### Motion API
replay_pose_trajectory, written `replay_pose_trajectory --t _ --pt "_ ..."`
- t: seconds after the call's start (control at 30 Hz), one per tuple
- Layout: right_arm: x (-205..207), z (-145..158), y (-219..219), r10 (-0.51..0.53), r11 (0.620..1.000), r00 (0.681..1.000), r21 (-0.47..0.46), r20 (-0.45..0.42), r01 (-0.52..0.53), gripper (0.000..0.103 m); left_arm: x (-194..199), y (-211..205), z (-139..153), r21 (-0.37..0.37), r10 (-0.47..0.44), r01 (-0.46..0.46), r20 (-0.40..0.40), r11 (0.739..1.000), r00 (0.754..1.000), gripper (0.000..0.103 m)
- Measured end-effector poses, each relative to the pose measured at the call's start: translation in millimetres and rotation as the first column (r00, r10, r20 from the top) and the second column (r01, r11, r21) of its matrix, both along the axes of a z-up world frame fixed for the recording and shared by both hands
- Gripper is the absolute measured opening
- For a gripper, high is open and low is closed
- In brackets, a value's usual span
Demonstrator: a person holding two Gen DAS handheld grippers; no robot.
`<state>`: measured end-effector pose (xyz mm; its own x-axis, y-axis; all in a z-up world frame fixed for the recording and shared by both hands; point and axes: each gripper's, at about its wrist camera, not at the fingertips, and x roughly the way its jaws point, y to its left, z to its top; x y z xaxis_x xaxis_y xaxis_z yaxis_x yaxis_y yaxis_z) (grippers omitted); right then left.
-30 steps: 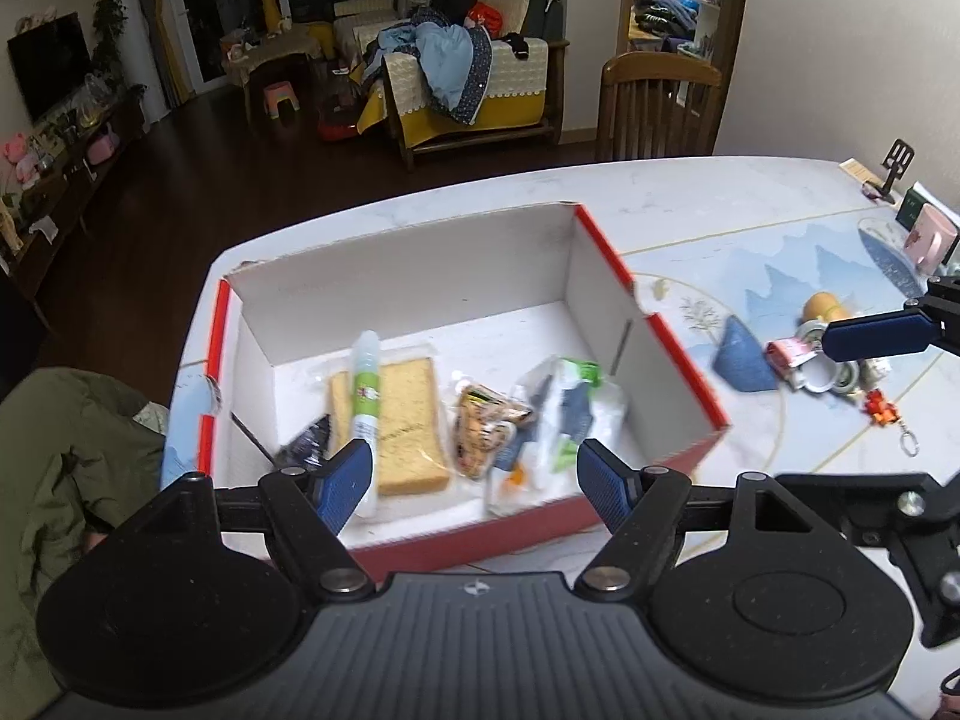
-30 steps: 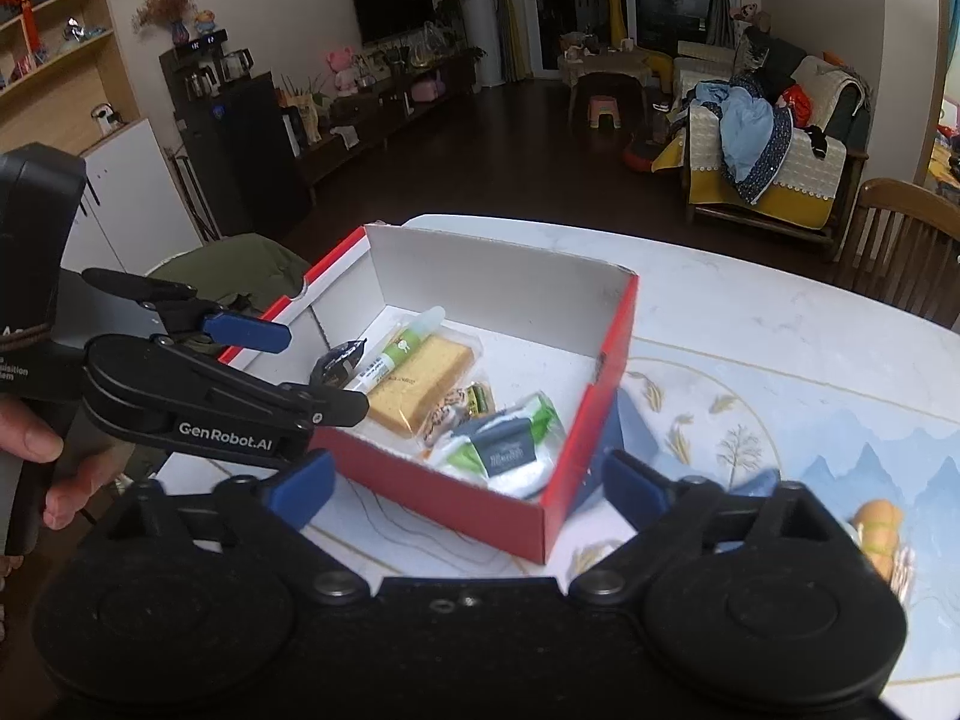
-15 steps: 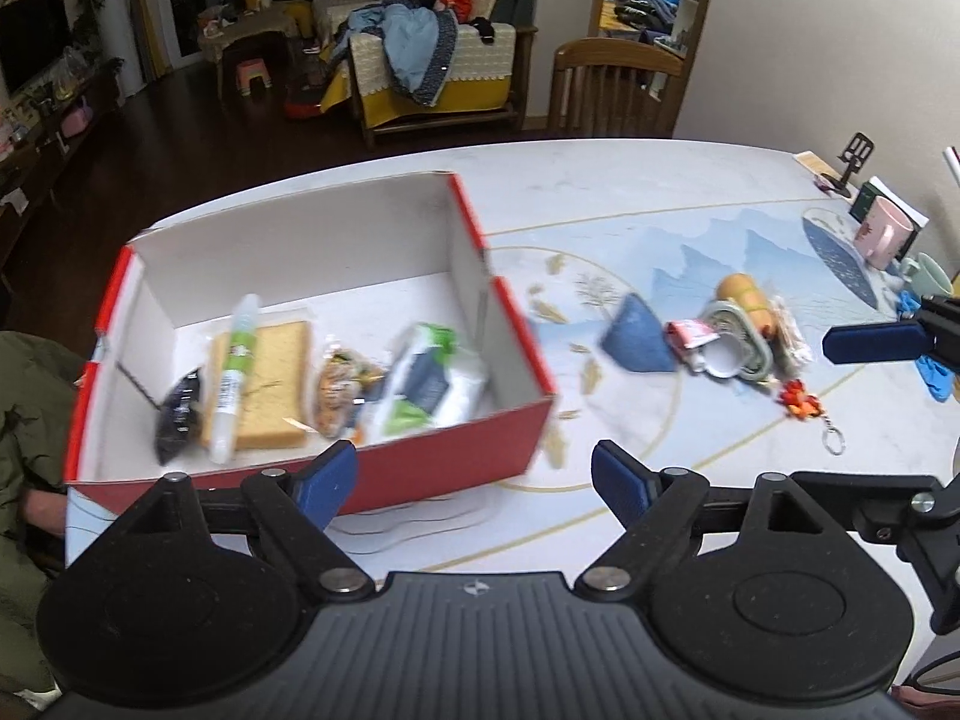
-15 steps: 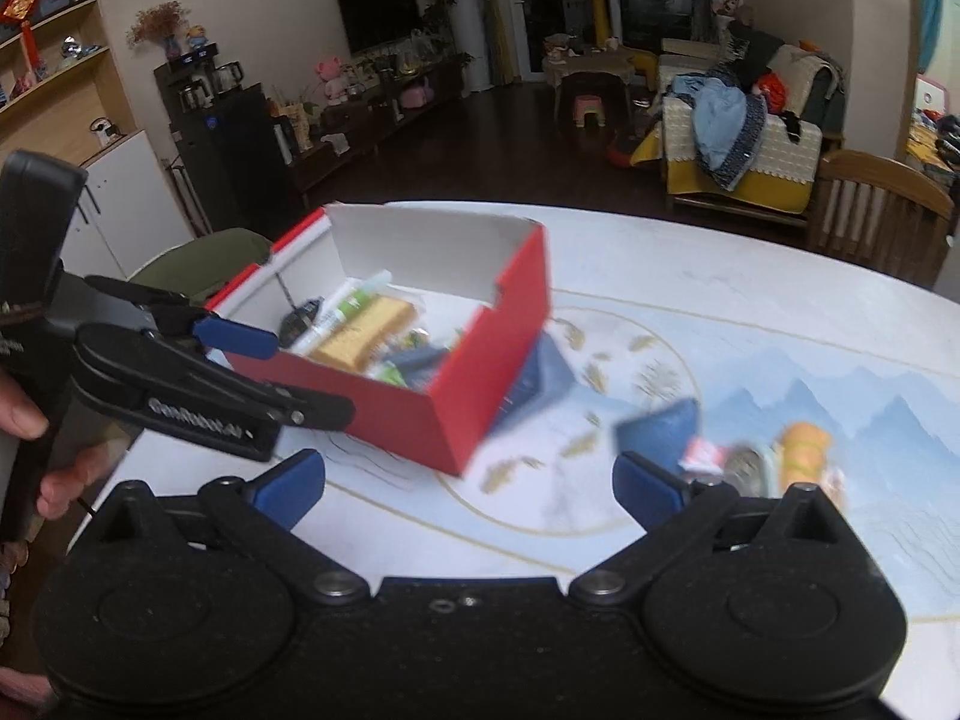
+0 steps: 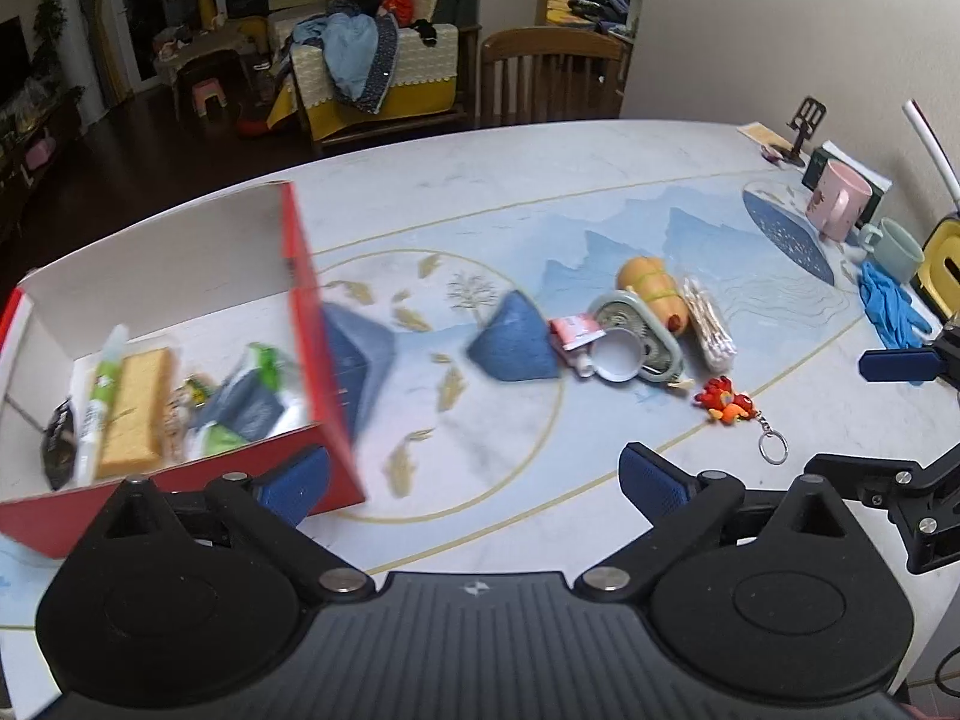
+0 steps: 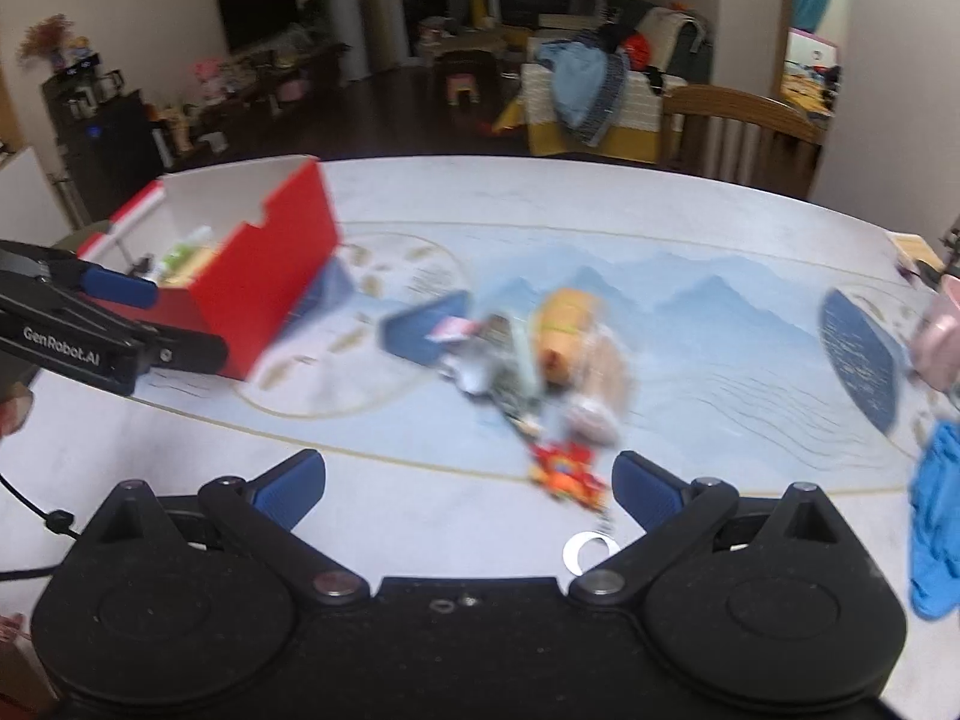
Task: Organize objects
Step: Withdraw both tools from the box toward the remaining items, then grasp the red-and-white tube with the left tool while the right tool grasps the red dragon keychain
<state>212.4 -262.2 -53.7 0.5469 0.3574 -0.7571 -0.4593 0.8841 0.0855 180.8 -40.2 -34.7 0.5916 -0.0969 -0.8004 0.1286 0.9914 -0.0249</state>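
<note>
A red box (image 5: 312, 324) with white walls stands at the table's left and holds a green tube, a sponge and several packets; it also shows in the right wrist view (image 6: 264, 276). A pile of loose items lies mid-table: a blue pouch (image 5: 510, 342), a small fan (image 5: 636, 336), an orange bottle (image 5: 651, 288), a bag of sticks (image 5: 708, 324) and a red keychain toy (image 5: 726, 408) (image 6: 567, 471). My left gripper (image 5: 474, 480) is open and empty near the box's corner. My right gripper (image 6: 468, 480) is open and empty, just short of the keychain.
A pink mug (image 5: 840, 204), a green mug (image 5: 897, 249) and blue gloves (image 5: 888, 312) sit at the table's right edge. A wooden chair (image 5: 549, 78) stands behind the table. The right wrist view is blurred.
Both grippers have swung right, away from the box toward the pile of loose items. Both stay open and empty.
</note>
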Motion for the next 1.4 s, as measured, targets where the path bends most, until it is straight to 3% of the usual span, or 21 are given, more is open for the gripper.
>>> replay_pose_trajectory --t 0.23,0.43,0.8,1.0,1.4 --pt "5.5 -21.4 -25.4 -0.013 0.999 1.0 -0.044 -0.001 0.013 0.099 25.6 -36.2 -23.5 0.006 -0.015 0.015 -0.028 1.0 0.999 0.103" --pt "15.8 -37.3 -34.8 -0.024 0.998 0.999 -0.053 -0.026 0.022 0.097 53.8 -54.0 -41.4 0.059 -0.005 0.007 -0.03 0.998 1.0 0.103" --pt "45.1 -65.0 -39.6 -0.038 0.997 0.997 -0.063 -0.065 0.034 0.09 105.2 -58.1 -58.4 0.053 0.03 -0.027 -0.057 0.998 0.998 0.103" --pt "55.8 -75.1 -37.0 -0.029 0.999 0.996 -0.048 -0.088 0.025 0.089 123.2 -60.7 -67.6 0.083 0.036 -0.03 -0.069 0.996 0.997 0.103" --pt "69.6 -84.9 -25.2 -0.003 0.999 0.994 -0.034 -0.106 0.0 0.081 150.5 -65.8 -85.2 0.074 0.049 -0.041 -0.115 0.996 0.992 0.103"
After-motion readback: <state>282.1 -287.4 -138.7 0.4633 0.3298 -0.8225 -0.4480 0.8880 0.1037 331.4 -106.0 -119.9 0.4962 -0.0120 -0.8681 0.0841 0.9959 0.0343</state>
